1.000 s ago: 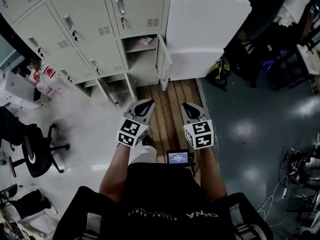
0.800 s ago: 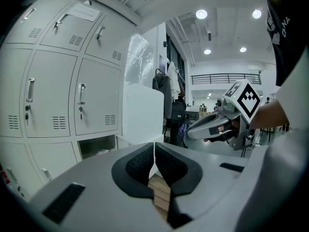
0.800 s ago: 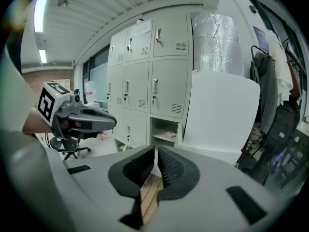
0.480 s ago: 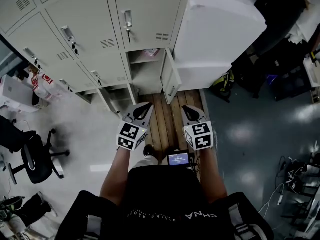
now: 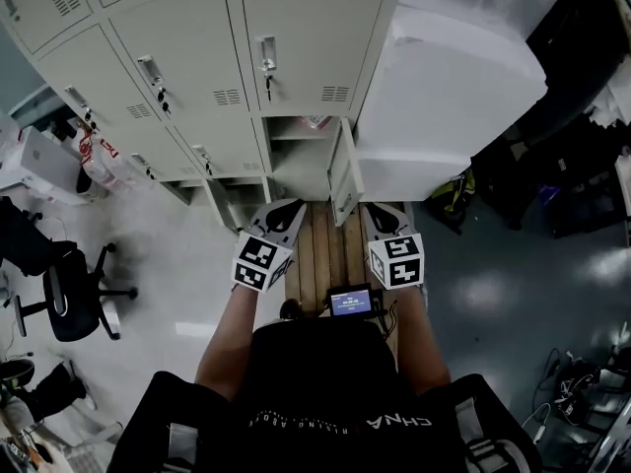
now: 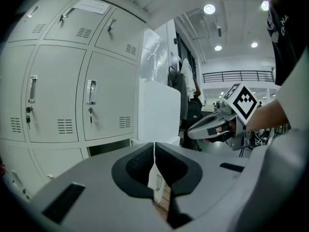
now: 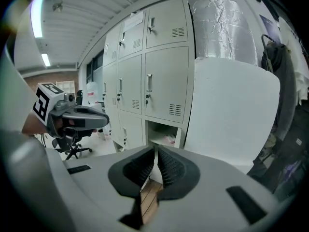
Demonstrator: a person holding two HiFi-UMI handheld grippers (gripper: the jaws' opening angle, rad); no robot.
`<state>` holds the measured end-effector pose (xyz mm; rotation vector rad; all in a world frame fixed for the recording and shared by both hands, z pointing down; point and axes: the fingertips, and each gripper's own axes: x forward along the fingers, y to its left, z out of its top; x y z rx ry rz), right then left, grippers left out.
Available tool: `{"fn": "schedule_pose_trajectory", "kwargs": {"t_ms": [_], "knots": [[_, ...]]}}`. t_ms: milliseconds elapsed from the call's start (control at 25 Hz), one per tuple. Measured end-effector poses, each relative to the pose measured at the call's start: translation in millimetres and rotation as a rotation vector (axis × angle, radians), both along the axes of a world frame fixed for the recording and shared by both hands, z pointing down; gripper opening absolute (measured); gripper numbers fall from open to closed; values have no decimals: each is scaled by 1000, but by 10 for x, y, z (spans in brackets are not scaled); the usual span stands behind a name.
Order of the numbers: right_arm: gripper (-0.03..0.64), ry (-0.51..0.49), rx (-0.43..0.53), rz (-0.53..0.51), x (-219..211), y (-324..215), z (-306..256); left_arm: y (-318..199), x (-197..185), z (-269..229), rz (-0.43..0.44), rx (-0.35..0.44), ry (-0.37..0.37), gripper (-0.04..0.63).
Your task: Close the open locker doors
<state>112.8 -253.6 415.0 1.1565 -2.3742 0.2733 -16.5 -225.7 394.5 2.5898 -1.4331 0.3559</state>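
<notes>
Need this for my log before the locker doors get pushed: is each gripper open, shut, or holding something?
Left gripper: shut, nothing between the jaws.
Right gripper: shut, nothing between the jaws.

Head cam overhead, gripper cams low; all share lockers [image 5: 296, 57].

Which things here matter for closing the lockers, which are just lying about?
Job: open locker door; its open compartment; left tongs and right tongs, both shut, empty.
Lying about: office chair; white unit beside the lockers; small screen; pink item in the compartment.
</notes>
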Motion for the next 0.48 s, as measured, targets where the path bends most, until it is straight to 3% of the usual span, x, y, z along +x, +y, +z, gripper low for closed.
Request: {"fn": "schedule_pose_trajectory", "kwargs": {"t_ms": [480], "knots": [[46, -40, -36, -36, 194, -285, 115, -128, 265, 71, -16, -36, -35, 21]]}}
